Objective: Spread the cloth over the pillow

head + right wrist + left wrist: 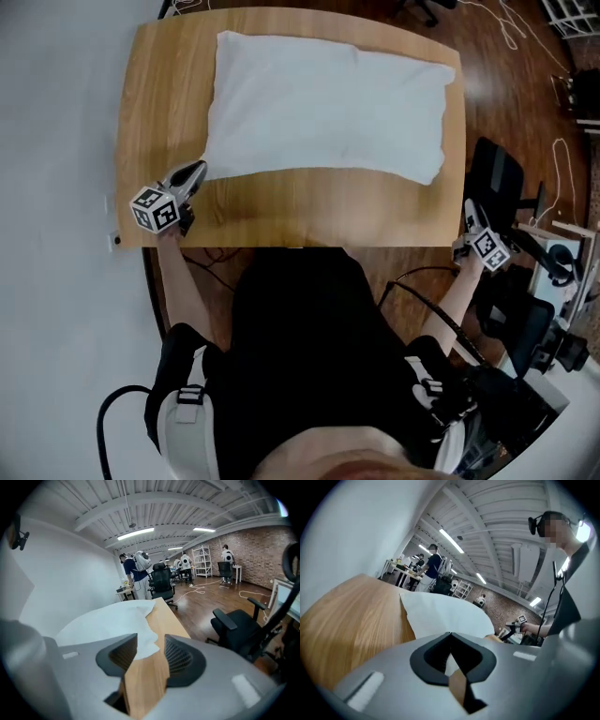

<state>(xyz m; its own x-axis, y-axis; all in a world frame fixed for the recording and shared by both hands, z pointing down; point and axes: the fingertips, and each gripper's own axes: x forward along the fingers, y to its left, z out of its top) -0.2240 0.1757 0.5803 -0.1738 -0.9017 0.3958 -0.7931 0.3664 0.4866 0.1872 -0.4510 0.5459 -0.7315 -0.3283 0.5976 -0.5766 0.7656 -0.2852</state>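
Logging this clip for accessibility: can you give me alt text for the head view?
A white cloth lies spread over a pillow on a wooden table. The left hand-held gripper grips its near-left corner; the right hand-held gripper hovers beside the table's near-right corner.

Standing at near edge of table (pixel 159 112), wearing black. Holding left gripper (pixel 197 172) low over table, tip touching near-left corner of white cloth (pixel 328 103) lying spread across table. Holding right gripper (pixel 469 211) just off table's right edge, near front corner, apart from cloth, beside black chair (pixel 497 178).
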